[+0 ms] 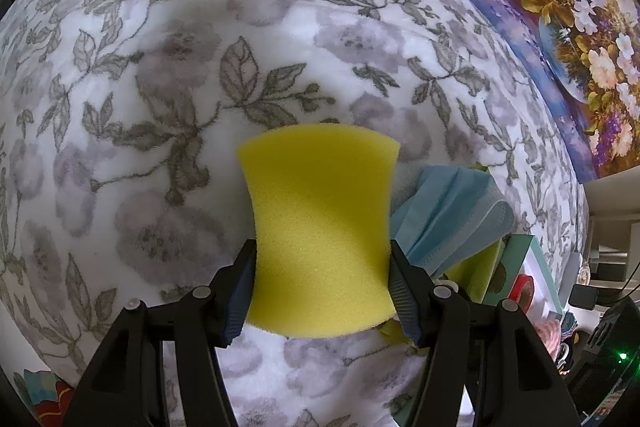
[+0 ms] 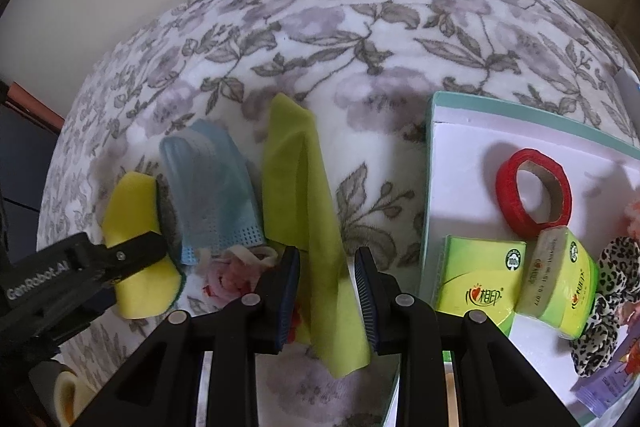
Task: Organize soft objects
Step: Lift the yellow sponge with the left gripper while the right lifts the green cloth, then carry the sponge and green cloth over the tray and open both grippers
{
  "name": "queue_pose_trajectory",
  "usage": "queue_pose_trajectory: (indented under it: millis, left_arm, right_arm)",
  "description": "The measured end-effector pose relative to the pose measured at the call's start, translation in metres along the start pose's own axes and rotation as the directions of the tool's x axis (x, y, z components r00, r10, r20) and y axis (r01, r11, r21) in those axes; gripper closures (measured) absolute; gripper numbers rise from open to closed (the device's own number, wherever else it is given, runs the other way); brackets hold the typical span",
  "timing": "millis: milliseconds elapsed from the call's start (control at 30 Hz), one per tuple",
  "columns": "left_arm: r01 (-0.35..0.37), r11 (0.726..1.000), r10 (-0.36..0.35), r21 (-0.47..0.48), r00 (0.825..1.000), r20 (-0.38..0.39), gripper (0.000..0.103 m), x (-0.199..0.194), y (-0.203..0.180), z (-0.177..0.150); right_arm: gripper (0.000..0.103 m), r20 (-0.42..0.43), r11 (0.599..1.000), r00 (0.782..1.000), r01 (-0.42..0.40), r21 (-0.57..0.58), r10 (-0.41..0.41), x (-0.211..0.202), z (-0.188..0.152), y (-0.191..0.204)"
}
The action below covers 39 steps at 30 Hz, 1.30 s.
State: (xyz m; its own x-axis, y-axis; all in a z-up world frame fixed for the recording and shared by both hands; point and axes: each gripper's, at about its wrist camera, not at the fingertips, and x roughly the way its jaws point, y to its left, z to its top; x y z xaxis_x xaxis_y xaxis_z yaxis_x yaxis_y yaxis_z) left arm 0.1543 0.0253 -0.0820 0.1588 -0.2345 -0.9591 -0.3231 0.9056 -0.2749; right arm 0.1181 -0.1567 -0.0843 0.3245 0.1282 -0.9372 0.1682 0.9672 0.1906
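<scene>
On the floral blanket (image 1: 160,27), the left gripper (image 1: 322,291) pinches the yellow sponge (image 1: 322,227) by its narrow waist, likely to carry it off. Right gripper (image 2: 328,291) hangs spread over the green cloth (image 2: 296,187), the mask (image 2: 212,187) to its left, probably next; box (image 2: 430,155) at right.

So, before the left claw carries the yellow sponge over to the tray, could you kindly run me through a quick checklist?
1. Left claw gripping the yellow foam sponge from both sides: ok.
2. Sponge lifted off the grey floral blanket: cannot tell.
3. Right claw open and holding nothing: ok; the lime-green cloth strip lies between its open fingers.
4. Blue face mask free of the sponge: cannot tell; it sits right beside it.
5. Bare space in the white teal-rimmed tray: ok, beside the red tape roll and green tissue packs.
</scene>
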Motion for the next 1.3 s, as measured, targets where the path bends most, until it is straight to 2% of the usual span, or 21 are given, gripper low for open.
queue_pose_trajectory:
  millis: [200,267,467,600,1000,1300]
  left_arm:
    - [-0.012,1.000,0.012,0.003,1.000,-0.005,0.040,0.004,-0.001,-0.001]
    - [-0.014,1.000,0.014,0.004,1.000,-0.005,0.040,0.004,-0.001,0.000]
    - [-0.013,1.000,0.013,0.005,1.000,-0.005,0.040,0.004,0.000,-0.001]
    - [-0.013,1.000,0.013,0.010,1.000,-0.002,0.040,0.003,-0.002,-0.001]
    - [0.023,0.999,-0.025,0.034,0.997,0.075,0.040,-0.025,-0.009,0.004]
    - [0.075,0.995,-0.084,0.059,0.981,0.174,0.040,-0.066,-0.015,0.006]
  right_arm:
    - [0.073,0.005,1.000,1.000,0.027,-0.008,-0.027,0.004,-0.001,-0.002]
    - [0.080,0.002,0.999,0.999,0.032,-0.010,-0.032,0.006,-0.001,-0.002]
    - [0.093,0.014,0.998,0.999,0.052,-0.038,-0.051,0.005,-0.001,0.000]
    - [0.097,0.027,0.996,0.997,0.070,-0.050,-0.069,0.002,-0.001,0.002]
    - [0.100,0.118,0.998,0.993,-0.001,-0.057,0.008,-0.040,0.009,0.008]
    - [0.100,0.234,0.995,0.969,-0.068,-0.066,0.082,-0.090,0.018,0.018]
